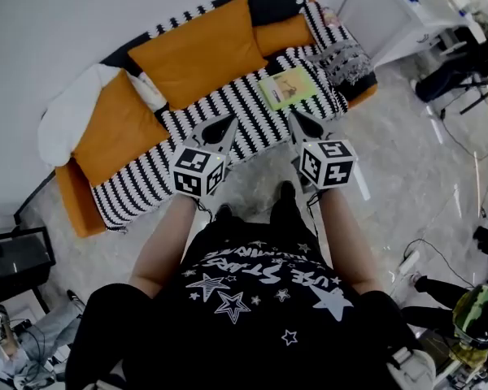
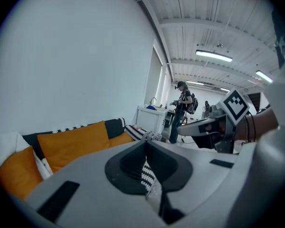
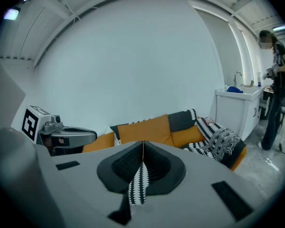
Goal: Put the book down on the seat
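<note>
The book [image 1: 289, 88] lies flat on the striped seat of the sofa [image 1: 228, 112], toward its right end and apart from both grippers. I judge that the putting down is done. What remains is to keep the grippers clear of the blanket, so the book is not pulled toward the front edge. The left gripper [image 1: 225, 123] and the right gripper [image 1: 298, 120] hover before the front edge. Their jaws are pressed together, holding nothing and touching nothing.
</note>
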Tool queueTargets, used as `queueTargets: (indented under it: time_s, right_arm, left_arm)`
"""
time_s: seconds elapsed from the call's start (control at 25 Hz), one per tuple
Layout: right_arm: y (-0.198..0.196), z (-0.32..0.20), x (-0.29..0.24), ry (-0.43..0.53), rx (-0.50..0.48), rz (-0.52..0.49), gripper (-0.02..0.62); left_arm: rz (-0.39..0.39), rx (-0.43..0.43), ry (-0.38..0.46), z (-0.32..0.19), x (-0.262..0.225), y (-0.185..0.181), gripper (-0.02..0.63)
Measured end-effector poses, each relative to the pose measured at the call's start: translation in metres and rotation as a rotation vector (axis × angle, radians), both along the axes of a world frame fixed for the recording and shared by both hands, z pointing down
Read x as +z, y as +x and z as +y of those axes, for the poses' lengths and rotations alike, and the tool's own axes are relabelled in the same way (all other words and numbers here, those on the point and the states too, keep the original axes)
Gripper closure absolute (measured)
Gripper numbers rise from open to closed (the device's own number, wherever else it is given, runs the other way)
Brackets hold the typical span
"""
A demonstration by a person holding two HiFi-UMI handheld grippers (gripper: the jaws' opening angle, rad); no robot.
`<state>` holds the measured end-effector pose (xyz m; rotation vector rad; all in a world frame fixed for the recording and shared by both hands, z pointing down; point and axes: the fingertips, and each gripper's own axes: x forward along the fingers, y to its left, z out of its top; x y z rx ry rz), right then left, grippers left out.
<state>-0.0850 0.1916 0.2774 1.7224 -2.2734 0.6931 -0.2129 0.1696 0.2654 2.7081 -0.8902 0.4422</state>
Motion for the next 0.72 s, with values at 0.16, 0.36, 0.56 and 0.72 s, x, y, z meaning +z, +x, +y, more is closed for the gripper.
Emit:
queueTargets:
  time_s: [0.16,0.36,0.56,0.72]
  right_arm:
    - [-0.028,0.009,-0.002,0.013,0.056,0.000,0.568]
    - [-0.057,0.029,-0.009,0.023,0.143,0.009,0.568]
    - [-0.066,0.050,-0.021,0.021,0.197,0.030,0.568]
    - [-0.068,0.068,-0.017,0.012,0.219,0.034,0.568]
  left_arm:
    - [0.011,0.045,0.013,0.006,-0.002,-0.031,0.597]
    - [0.017,0.117,0.026,0.020,-0.008,-0.068,0.597]
    - [0.020,0.153,0.014,0.031,-0.013,-0.084,0.597]
    - [0.029,0.187,0.022,0.045,-0.015,-0.082,0.597]
